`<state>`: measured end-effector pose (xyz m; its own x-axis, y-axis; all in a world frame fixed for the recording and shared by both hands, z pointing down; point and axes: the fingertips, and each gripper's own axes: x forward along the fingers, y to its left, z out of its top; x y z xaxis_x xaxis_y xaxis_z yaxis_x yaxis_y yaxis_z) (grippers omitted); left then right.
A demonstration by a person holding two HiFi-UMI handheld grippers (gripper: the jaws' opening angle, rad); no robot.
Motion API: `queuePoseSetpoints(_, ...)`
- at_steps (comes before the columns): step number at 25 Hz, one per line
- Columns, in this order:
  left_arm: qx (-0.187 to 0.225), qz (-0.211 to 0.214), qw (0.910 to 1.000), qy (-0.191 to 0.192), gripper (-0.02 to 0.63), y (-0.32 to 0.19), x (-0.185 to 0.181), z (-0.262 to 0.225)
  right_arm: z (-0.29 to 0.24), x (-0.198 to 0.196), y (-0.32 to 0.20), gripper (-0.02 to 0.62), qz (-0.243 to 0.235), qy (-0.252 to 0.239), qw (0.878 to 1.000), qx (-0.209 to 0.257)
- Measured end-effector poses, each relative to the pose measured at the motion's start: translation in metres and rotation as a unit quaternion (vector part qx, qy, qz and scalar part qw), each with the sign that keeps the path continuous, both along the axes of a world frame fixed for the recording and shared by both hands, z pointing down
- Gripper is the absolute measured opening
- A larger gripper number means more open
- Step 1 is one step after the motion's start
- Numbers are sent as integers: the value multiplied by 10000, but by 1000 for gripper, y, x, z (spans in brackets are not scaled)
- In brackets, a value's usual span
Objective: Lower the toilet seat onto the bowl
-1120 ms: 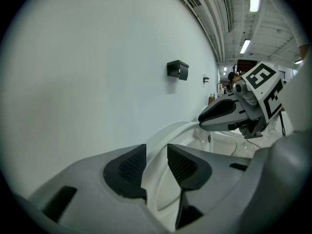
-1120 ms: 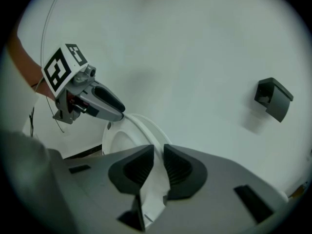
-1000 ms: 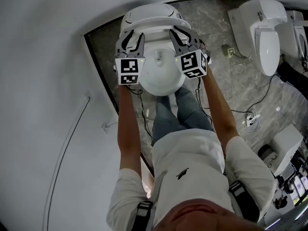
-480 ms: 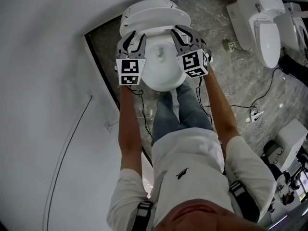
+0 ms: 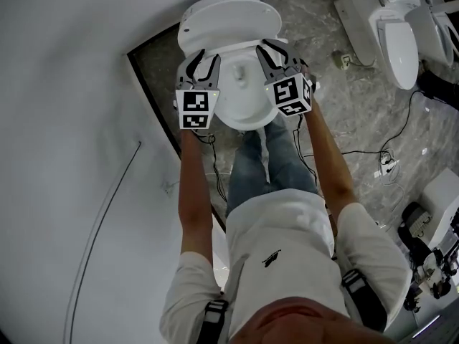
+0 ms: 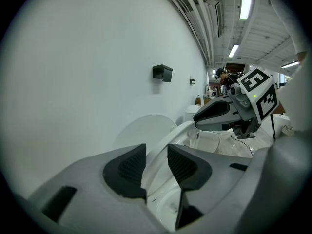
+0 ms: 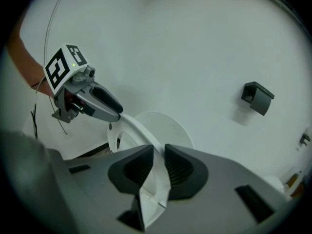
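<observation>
Toilet seat [image 7: 138, 129] gripped on both sides, tilted partway up.
Left tool [image 5: 204, 57] and right tool [image 5: 275, 49] are each clamped on one side rim; the seat leans in front of the upright lid [image 7: 171, 129].

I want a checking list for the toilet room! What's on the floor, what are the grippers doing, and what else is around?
Surface: grey marbled floor, bare around the toilet.
Job's things: toilet seat is raised off the bowl, not yet down; lid stands up behind it.
Clutter: a white box and dark gear at the right edge, too small to tell.
Grippers: left gripper and right gripper each clamp the seat's rim, one on each side.
Cables: black cable with a white plug on the floor at the right.
Surroundings: white wall with a small black box; other toilets stand nearby.
</observation>
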<state>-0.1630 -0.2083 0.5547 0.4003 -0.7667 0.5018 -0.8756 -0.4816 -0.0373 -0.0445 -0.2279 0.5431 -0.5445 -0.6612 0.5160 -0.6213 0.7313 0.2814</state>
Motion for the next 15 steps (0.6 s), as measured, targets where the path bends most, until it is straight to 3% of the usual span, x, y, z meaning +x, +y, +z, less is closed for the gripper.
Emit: queuePoseSetpoints(15,-100,217,9997,91,152,41,11,7,9,11,41,83,135,88,9998,-122)
